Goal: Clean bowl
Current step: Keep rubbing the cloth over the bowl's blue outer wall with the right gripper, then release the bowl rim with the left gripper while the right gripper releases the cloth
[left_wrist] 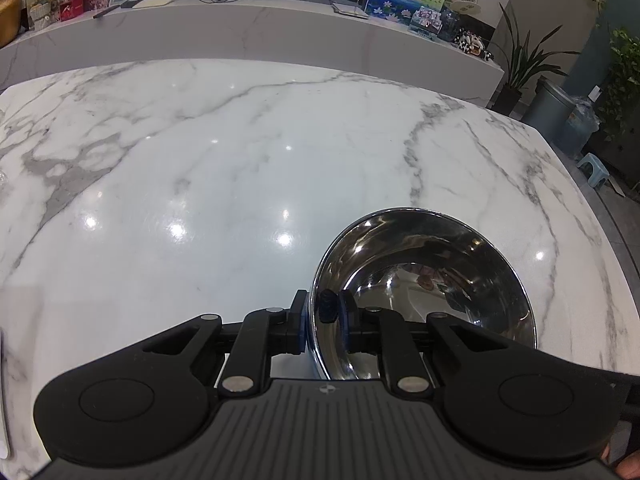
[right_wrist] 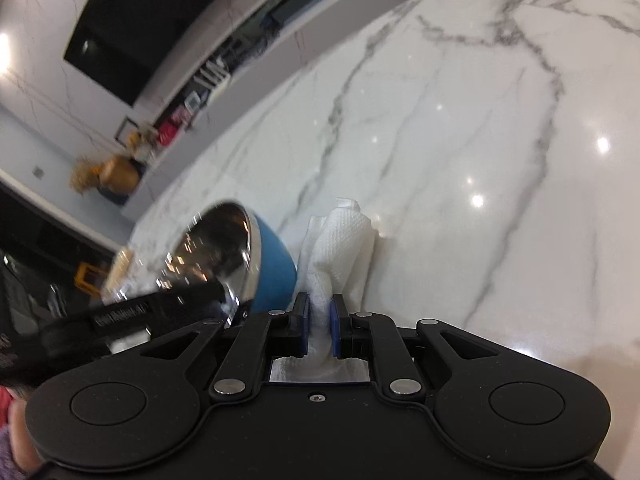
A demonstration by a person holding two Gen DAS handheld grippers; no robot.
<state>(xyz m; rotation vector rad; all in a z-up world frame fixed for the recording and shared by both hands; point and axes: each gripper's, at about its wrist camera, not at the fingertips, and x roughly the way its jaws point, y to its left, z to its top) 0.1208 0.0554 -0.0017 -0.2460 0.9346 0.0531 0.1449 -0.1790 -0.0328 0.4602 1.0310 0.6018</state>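
Note:
A bowl [left_wrist: 424, 292] with a shiny steel inside and a blue outside is tilted above the marble table [left_wrist: 200, 168]. My left gripper [left_wrist: 320, 320] is shut on its near rim, one finger outside and one inside. In the right wrist view the same bowl [right_wrist: 240, 256] shows at the left, tipped, with the left gripper's black body across its lower edge. My right gripper [right_wrist: 320, 320] is shut on a crumpled white paper towel [right_wrist: 344, 244], which sticks up just right of the bowl's blue wall, outside the bowl.
A white marble counter [left_wrist: 256, 28] with a router, pictures and small ornaments runs behind the table. Potted plants, a grey bin [left_wrist: 552, 108] and a small stool [left_wrist: 594, 170] stand beyond the table's right edge. A person's hand shows at the lower left of the right wrist view.

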